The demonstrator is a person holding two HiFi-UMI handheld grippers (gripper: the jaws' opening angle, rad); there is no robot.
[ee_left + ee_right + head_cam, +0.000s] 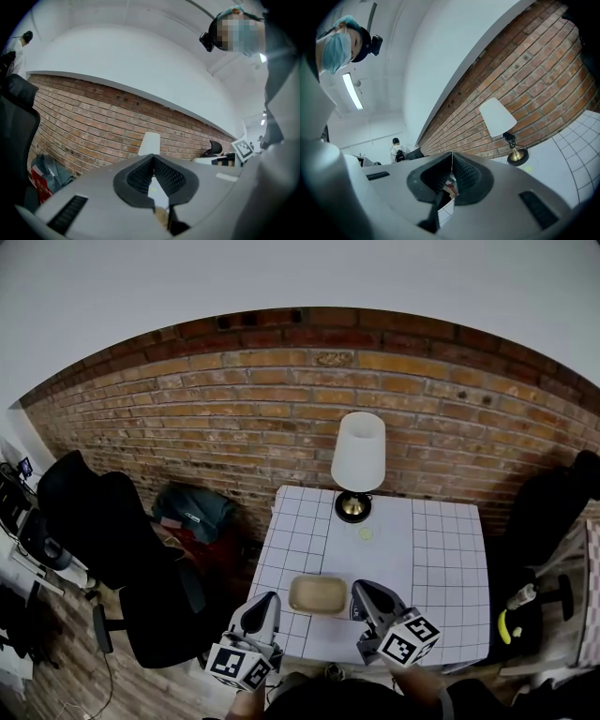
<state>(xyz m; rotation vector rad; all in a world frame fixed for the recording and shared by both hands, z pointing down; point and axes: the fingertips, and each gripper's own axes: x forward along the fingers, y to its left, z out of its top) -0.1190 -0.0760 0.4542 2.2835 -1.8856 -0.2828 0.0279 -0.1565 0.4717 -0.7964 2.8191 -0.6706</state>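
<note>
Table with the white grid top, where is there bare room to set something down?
Bare: the right half of the white grid table, beyond the white-shaded brass lamp and tan rectangular tray; the left strip between them. Crowded: the near edge, with tray, left tool and right tool.

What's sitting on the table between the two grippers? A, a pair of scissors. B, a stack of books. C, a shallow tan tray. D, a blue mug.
C: in the head view a shallow tan tray lies on the checked table, between the left gripper and the right gripper.
</note>
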